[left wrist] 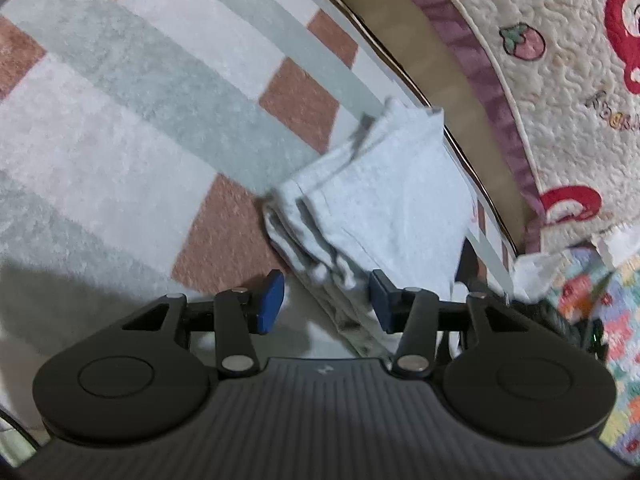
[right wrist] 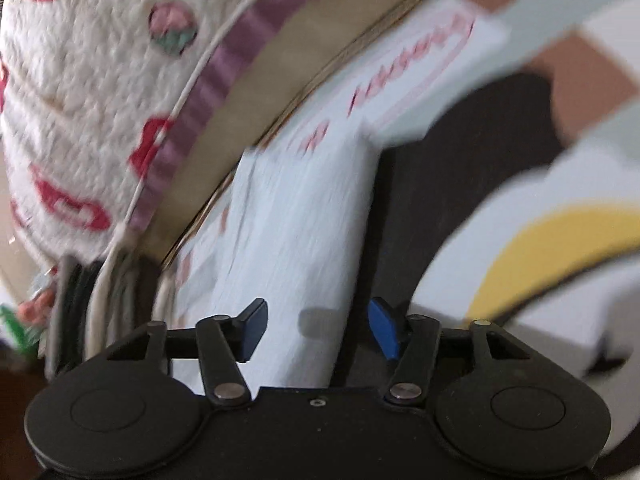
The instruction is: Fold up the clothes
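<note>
Checked pink, grey and white blanket (left wrist: pixel 120 92) carries a pale blue folded cloth garment (left wrist: pixel 372 184) near its right edge, long axis running away from the left tongs (left wrist: pixel 326 300), whose wide-open pads straddle its near end, while the right tongs (right wrist: pixel 316 330) gape empty above it.

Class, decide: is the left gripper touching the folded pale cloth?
Cannot tell. In the left wrist view the left gripper stands open around the cloth, whose edge runs by the right pad; contact there is unclear.

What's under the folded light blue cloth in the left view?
The folded cloth lies on the checked rug, near its edge. Whatever sits directly beneath the cloth is covered. The open left gripper straddles its near end.
</note>
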The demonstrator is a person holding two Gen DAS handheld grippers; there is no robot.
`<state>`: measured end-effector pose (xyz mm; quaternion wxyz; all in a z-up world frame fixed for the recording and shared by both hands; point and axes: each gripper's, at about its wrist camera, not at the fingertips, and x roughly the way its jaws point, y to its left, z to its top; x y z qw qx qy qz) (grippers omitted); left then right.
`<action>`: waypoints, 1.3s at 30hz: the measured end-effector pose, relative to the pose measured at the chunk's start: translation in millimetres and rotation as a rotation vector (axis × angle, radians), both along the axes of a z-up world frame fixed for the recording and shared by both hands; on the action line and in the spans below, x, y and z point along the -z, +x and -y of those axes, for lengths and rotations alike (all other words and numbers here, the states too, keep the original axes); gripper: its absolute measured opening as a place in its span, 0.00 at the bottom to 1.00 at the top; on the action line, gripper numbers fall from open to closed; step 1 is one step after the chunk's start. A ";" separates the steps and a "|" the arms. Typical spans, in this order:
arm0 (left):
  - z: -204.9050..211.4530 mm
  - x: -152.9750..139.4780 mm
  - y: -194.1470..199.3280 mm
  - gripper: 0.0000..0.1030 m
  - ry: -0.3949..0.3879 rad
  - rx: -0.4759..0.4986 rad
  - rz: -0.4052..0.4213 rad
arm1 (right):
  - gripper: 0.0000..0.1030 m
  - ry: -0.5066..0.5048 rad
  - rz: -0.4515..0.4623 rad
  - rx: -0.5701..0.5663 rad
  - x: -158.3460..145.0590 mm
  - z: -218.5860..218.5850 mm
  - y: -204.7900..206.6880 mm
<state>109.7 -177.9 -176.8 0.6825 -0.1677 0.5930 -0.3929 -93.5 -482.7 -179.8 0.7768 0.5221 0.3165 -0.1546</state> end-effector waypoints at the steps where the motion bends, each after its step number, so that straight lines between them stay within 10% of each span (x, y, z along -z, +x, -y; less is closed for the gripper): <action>1: -0.9 -0.3 0.1 0.45 0.001 -0.015 0.007 | 0.61 0.028 0.000 -0.011 2.6 -5.4 0.0; 6: -12.1 -8.3 -2.7 0.47 -0.015 -0.106 0.091 | 0.63 0.167 0.002 -0.064 15.6 -32.1 0.3; 11: -10.8 1.5 1.1 0.47 0.007 -0.111 -0.013 | 0.63 0.275 0.024 -0.025 25.4 -45.1 2.0; 19: -11.3 21.6 7.5 0.48 -0.071 -0.135 -0.240 | 0.64 0.172 0.049 -0.096 19.1 -60.4 10.9; 28: -0.6 20.9 -3.9 0.47 -0.061 -0.160 -0.098 | 0.62 0.110 0.090 -0.036 16.6 -74.6 10.7; 31: -3.0 23.5 -2.7 0.48 -0.101 -0.173 -0.167 | 0.45 0.128 0.122 -0.013 11.2 -71.2 6.5; 39: -13.1 51.3 -10.5 0.54 -0.283 -0.317 -0.574 | 0.42 0.154 0.196 -0.021 -11.8 -60.8 7.8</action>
